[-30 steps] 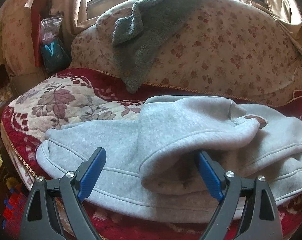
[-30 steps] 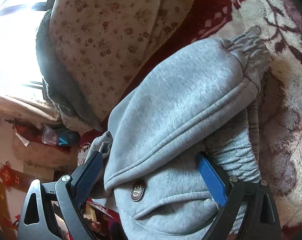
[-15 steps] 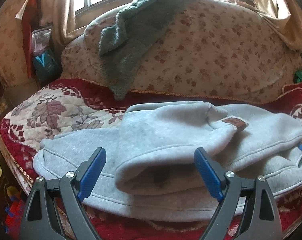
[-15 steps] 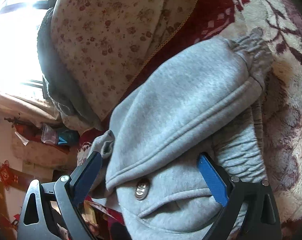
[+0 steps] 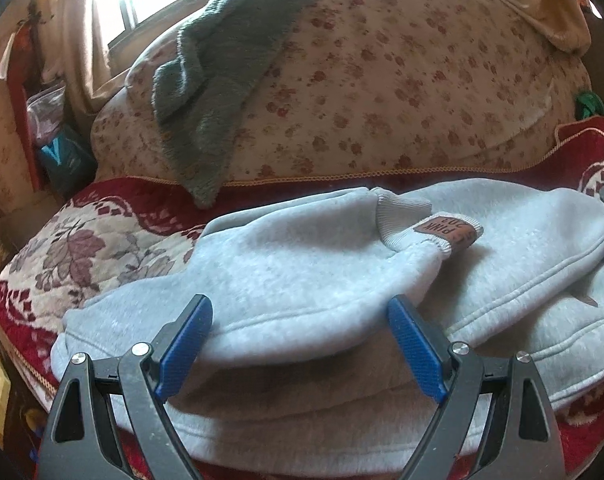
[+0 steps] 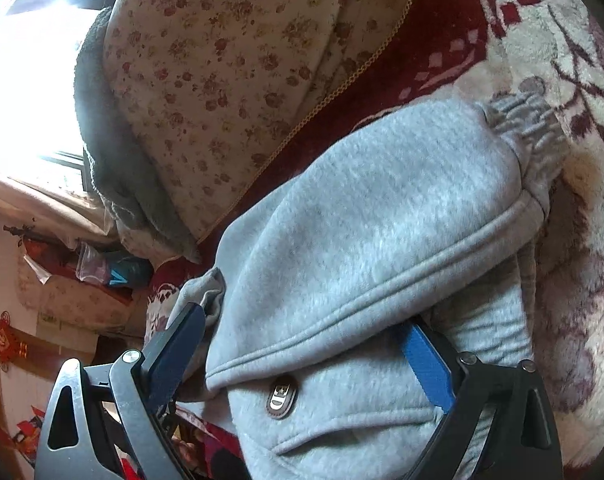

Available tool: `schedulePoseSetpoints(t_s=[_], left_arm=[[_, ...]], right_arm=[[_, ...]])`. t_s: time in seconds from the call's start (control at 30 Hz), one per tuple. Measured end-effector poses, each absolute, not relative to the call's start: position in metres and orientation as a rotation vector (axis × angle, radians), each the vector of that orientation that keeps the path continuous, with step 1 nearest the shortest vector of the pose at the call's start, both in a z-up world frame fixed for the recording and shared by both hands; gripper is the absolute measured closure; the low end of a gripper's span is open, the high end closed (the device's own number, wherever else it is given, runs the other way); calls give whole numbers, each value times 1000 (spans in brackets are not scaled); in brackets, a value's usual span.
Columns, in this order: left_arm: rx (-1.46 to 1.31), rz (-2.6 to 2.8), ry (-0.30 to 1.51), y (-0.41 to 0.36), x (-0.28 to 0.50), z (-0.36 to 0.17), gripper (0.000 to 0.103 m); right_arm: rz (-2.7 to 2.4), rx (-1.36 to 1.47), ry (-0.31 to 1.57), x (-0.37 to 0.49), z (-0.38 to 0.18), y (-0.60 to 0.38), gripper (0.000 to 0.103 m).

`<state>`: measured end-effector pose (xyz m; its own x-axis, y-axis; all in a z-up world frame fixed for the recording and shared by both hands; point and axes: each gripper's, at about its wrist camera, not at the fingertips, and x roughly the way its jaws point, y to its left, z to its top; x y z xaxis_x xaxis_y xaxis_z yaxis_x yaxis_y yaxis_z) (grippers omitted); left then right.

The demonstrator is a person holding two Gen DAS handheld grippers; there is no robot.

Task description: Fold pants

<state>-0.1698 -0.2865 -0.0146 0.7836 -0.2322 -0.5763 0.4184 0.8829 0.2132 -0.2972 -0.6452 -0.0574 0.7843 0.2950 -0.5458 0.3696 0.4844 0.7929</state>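
Note:
Light grey sweatpants [image 5: 302,272] lie folded over themselves on the red and cream floral sofa seat [image 5: 102,236]. A ribbed cuff with a brown label [image 5: 442,232] lies on top of the lower layer. My left gripper [image 5: 300,336] is open, its blue pads either side of the folded leg's near edge. My right gripper [image 6: 302,344] is open around the same pants [image 6: 382,220], just above a small brown badge [image 6: 280,396]. The gathered waistband [image 6: 530,128] lies at the far end.
The floral sofa back [image 5: 382,80] rises behind, with a grey-green fleece [image 5: 218,76] draped over it. A cluttered shelf with bags [image 5: 58,148] stands at the left. The seat's front edge [image 5: 22,360] drops off near my left gripper.
The folded leg has settled flatter onto the lower layer, and its cuff with the label has slid right. My left gripper has drawn back a little. The right view barely shifts.

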Motion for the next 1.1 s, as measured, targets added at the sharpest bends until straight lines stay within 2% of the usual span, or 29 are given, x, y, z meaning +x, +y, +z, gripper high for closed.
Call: schedulePoseSetpoints(t_s=[0.03,0.1,0.2,0.43,0.73,0.8,0.83,0.87,0.9,1.0,1.1], left_arm=[[345,-363,570,-289,-168,-15,14],[354,-371,568,-294,-165,-14,14],[374,-394,560,-302,-164,-13,14],[461,-503,551,-320,-175,-17,14],[483,-505,620,-333,-145,-33,14],[432,-532,639,-333,-138,-33,25],[408,-552,656,-333,-135,-34,45],[375,-581,689,-333,-131,-35,70],[351,-603,718,-334,-128,-35,80],[303,-623,730,-331,-124,-32,88],[244,-626,728,-320,-119,-21,92]], right_arm=[[-58,1079,696,-296,-57,-646,12],[-64,1077,689,-295,-58,-647,27],[-72,1098,693,-293,-64,-651,39],[-60,1059,701,-293,-62,-647,39],[-64,984,722,-282,-60,-639,38],[-50,991,710,-279,-61,-641,42],[-50,989,709,-278,-62,-643,48],[-50,988,709,-277,-63,-644,61],[-50,989,708,-277,-64,-645,70],[-29,1005,689,-279,-67,-648,81],[-14,984,670,-283,-58,-646,84]])
